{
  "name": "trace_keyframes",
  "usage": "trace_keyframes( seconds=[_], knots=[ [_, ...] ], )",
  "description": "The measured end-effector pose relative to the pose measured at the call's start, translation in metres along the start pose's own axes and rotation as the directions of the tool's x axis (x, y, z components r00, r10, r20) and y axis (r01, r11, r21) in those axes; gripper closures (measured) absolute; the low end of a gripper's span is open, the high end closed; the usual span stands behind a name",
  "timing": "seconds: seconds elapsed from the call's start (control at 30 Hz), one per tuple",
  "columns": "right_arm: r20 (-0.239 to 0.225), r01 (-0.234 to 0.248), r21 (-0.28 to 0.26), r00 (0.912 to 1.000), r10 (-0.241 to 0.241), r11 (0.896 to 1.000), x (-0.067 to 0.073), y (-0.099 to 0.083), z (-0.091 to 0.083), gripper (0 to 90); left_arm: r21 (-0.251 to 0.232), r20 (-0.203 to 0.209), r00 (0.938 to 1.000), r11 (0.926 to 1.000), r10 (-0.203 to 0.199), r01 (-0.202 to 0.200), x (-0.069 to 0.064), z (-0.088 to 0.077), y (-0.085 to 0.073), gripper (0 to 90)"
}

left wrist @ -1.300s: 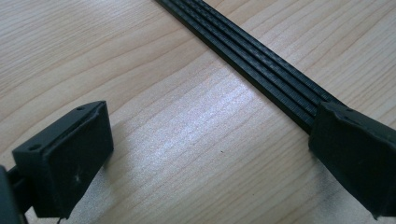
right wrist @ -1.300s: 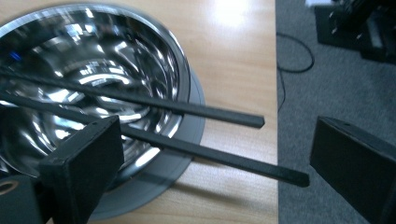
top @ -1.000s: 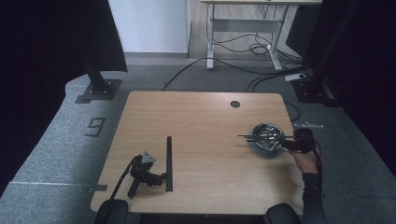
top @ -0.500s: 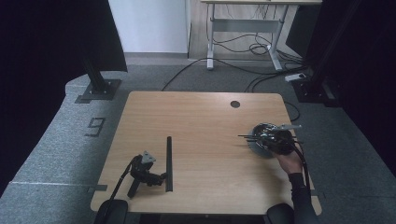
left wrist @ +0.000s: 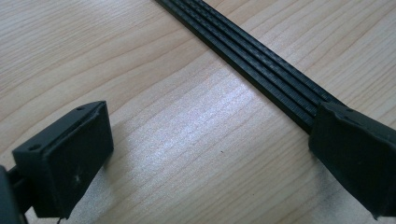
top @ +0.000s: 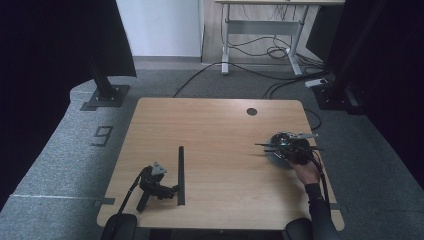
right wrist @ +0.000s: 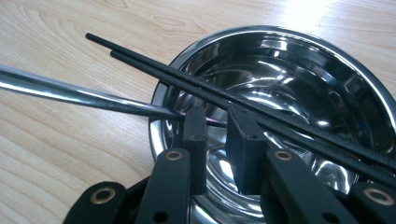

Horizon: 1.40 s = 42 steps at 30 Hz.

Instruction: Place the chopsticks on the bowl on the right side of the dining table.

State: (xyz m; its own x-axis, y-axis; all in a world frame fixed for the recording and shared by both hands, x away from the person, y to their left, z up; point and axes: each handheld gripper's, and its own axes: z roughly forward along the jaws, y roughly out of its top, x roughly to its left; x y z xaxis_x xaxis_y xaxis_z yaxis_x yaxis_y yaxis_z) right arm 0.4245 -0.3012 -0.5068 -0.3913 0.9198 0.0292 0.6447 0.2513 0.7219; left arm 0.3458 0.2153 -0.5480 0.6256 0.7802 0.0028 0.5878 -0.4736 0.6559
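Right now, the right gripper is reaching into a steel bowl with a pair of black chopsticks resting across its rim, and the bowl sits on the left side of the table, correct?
Not quite: the steel bowl sits on the table's right side, as the high view shows. The right gripper does reach into it, with the black chopsticks across its rim.

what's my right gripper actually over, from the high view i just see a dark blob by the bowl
observer: The right gripper points into a steel bowl; two black chopsticks lie across its rim.
operator: anything between the jaws
observer: Its jaws have just been closing to a narrow gap, and the end of a silver handle reaches in at their tips. I cannot tell whether the pads pinch it.
operator: and the left one
observer: The left gripper lies open on the table, with one jaw against the black ribbed strip.
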Motion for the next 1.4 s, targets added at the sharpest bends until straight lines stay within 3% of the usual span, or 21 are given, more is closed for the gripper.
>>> trace_keyframes(
  seconds=[0.43, 0.57, 0.67, 0.77, 0.87, 0.93, 1.03, 1.07, 1.13, 1.4],
  knots=[
    [-0.001, -0.007, -0.017, 1.0, 0.007, 1.0, -0.002, 0.0, 0.005, 74.6, 0.001, 0.0, 1.0, 1.0, 0.0, 0.0, 0.0, 0.0, 0.0, 0.0],
    [0.008, -0.019, -0.032, 0.9998, 0.019, 0.999, -0.004, 0.0, 0.001, 59.7, 0.0, 0.0, 1.0, 1.0, 0.0, 0.0, 0.0, 0.0, 0.0, 0.0],
    [0.059, -0.015, -0.055, 0.9981, 0.018, 0.998, -0.004, -0.002, -0.005, 45.9, 0.001, 0.0, 1.0, 1.0, 0.001, -0.001, 0.0, 0.0, 0.0, 0.0],
    [0.129, -0.016, -0.065, 0.9913, 0.024, 0.998, -0.006, -0.004, -0.011, 34.5, 0.0, 0.0, 1.0, 1.0, 0.0, 0.0, 0.0, 0.0, 0.0, 0.0],
    [0.17, -0.005, -0.097, 0.9852, 0.021, 0.995, -0.008, -0.007, -0.015, 23.4, 0.001, 0.0, 1.0, 1.0, 0.001, -0.001, 0.0, 0.0, 0.0, 0.0],
    [0.186, -0.009, -0.091, 0.9821, 0.026, 0.996, -0.009, -0.009, -0.016, 15.3, 0.0, 0.0, 1.0, 1.0, 0.0, 0.0, 0.0, 0.0, 0.0, 0.0],
    [0.228, -0.011, -0.114, 0.9729, 0.037, 0.993, -0.012, -0.013, -0.016, 9.1, 0.0, 0.0, 1.0, 1.0, 0.0, 0.0, 0.0, 0.0, 0.0, 0.0],
    [0.252, -0.015, -0.113, 0.9667, 0.043, 0.994, -0.013, -0.014, -0.016, 0.7, 0.0, 0.0, 1.0, 1.0, 0.0, 0.0, 0.0, 0.0, 0.0, 0.0],
    [0.29, -0.011, -0.104, 0.9563, 0.04, 0.995, -0.015, -0.015, -0.017, 0.0, 0.0, 0.0, 1.0, 1.0, 0.0, 0.0, 0.0, 0.0, 0.0, 0.0],
    [0.303, -0.072, -0.139, 0.9466, 0.111, 0.988, -0.033, -0.027, -0.026, 0.0, 0.0, 0.0, 1.0, 1.0, 0.0, 0.0, 0.0, 0.0, 0.0, 0.0]
  ],
)
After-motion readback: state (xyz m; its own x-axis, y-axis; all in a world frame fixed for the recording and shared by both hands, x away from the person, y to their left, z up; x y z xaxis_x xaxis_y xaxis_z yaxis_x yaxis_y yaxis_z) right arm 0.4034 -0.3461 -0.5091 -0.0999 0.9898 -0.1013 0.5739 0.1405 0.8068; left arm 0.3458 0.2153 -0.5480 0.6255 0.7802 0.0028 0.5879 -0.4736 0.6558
